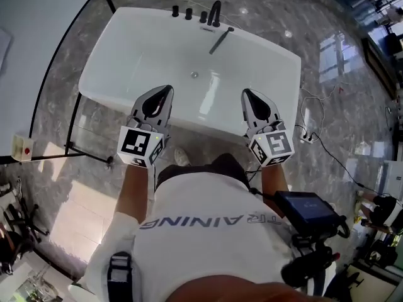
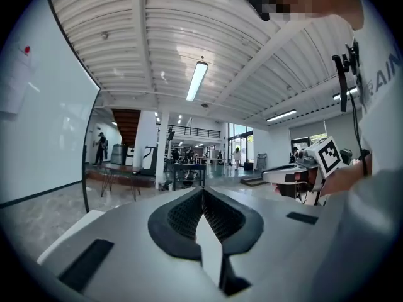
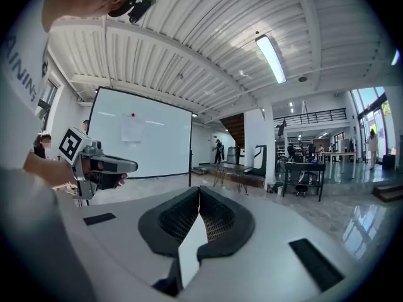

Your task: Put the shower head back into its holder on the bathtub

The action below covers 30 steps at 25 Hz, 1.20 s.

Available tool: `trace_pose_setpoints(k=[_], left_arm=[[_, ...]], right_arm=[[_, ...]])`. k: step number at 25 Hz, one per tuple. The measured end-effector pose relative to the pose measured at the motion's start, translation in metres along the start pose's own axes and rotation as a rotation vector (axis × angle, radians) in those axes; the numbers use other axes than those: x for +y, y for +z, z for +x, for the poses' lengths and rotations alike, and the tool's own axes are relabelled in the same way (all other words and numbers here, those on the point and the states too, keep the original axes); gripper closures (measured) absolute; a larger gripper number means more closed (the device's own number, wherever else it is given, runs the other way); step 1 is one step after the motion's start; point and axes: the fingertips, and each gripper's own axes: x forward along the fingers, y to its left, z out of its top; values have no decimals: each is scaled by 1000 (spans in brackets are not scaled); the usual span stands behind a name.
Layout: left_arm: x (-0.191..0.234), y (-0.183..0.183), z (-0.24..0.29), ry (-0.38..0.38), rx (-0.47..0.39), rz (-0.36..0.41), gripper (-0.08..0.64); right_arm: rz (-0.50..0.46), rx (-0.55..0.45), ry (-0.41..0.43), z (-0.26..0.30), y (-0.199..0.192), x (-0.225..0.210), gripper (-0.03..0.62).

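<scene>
Two empty tools, left tool (image 1: 167, 89) and right tool (image 1: 246, 93), jaws pressed together, hover over the near rim of the white bathtub (image 1: 145, 55); the slim black shower head (image 1: 221, 41) lies by the black taps (image 1: 189, 13) at the far rim. Probably stiff, light and slippery: grip its handle crosswise.

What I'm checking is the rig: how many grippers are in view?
2. The left gripper is by the bathtub's near rim on the left, the right gripper by that rim on the right. None seems hidden.

Bright strip light (image 2: 197, 80), floor (image 1: 330, 52) glare, fisheye edges
</scene>
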Motion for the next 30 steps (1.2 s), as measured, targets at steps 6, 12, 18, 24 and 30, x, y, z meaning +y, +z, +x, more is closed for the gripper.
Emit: trace_pose_setpoints(k=[6, 12, 18, 24, 30], left_arm=[[-2, 1, 46, -117, 6, -17, 543], [-30, 12, 94, -203, 5, 4, 543], [-59, 19, 144, -231, 17, 14, 543], [-72, 25, 196, -183, 47, -9, 543], [-51, 8, 217, -124, 84, -2, 543]], right_arm=[[3, 19, -108, 1, -1, -29, 580], [33, 14, -190, -14, -5, -75, 580], [48, -9, -206, -18, -10, -128, 580], [82, -18, -151, -2, -24, -187, 580], [42, 15, -72, 48, -46, -196, 580]])
